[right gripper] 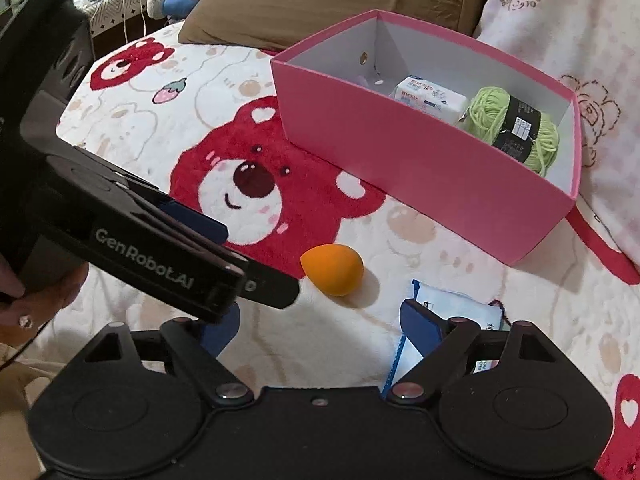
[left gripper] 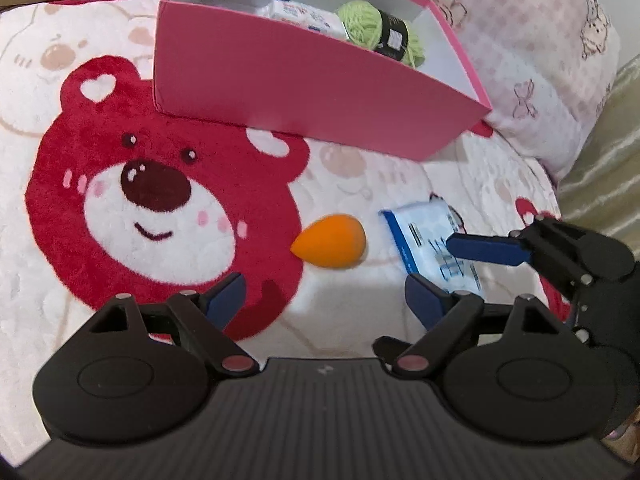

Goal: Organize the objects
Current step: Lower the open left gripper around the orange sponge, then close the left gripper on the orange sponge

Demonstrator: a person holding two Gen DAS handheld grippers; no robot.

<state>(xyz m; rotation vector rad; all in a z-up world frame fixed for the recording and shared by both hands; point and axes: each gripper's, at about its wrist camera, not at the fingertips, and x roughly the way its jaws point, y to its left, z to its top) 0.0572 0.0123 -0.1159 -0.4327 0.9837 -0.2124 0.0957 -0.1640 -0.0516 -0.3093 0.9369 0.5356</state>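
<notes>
An orange egg-shaped sponge [left gripper: 330, 242] [right gripper: 332, 268] lies on the bear-print blanket, just ahead of my left gripper [left gripper: 324, 300], which is open and empty. Right of the sponge lies a blue-and-white packet [left gripper: 428, 236] [right gripper: 460, 306]. My right gripper [right gripper: 320, 324] is open above it, its right finger [right gripper: 420, 320] covering the packet's left edge, and its other finger [left gripper: 488, 249] shows over the packet in the left wrist view. Behind stands an open pink box [left gripper: 280, 76] [right gripper: 420, 168] holding green yarn [right gripper: 516, 128] and a wipes pack [right gripper: 428, 96].
The left gripper's body [right gripper: 160, 248] reaches in from the left in the right wrist view, held by a person's hand [right gripper: 24, 300]. A brown pillow [right gripper: 320, 0] and a pink-white pillow [left gripper: 520, 40] lie behind and right of the box. The blanket [left gripper: 160, 200] covers the bed.
</notes>
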